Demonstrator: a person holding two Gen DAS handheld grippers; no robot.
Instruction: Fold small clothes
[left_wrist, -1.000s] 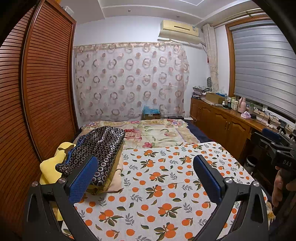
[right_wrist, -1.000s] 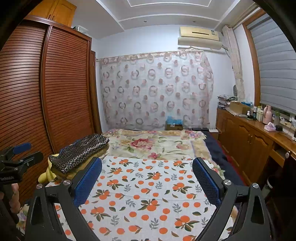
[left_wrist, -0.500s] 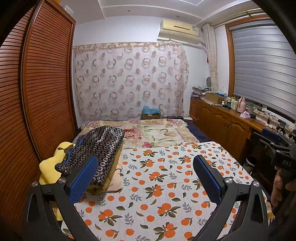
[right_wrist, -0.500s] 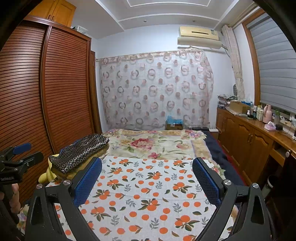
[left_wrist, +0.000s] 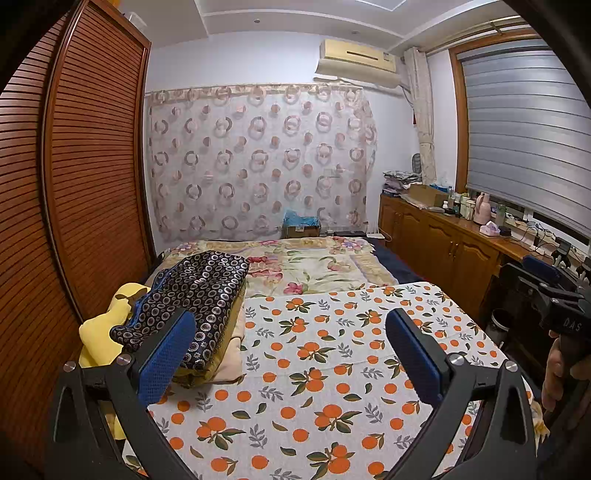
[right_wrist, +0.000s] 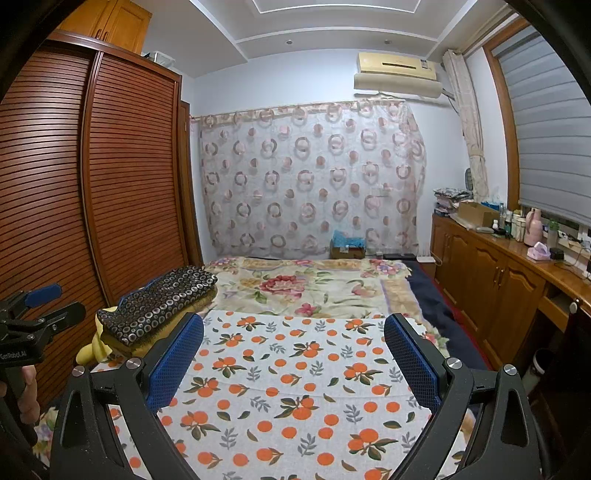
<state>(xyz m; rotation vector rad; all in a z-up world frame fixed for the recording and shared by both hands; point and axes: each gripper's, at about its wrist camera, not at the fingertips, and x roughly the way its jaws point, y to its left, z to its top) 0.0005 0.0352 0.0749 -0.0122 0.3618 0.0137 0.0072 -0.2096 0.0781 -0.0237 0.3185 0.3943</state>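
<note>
A stack of folded clothes lies at the bed's left side, topped by a dark garment with a ring pattern; a tan piece and a yellow garment lie under it. An orange-print cloth is spread flat over the near part of the bed. My left gripper hovers open above that cloth, its left blue pad beside the stack. My right gripper is open too, over the same cloth, holding nothing.
A slatted wooden wardrobe runs along the left of the bed. A wooden cabinet with bottles and a box lines the right wall under a window blind. A floral blanket covers the far bed. A hand holds the other gripper's handle at the right.
</note>
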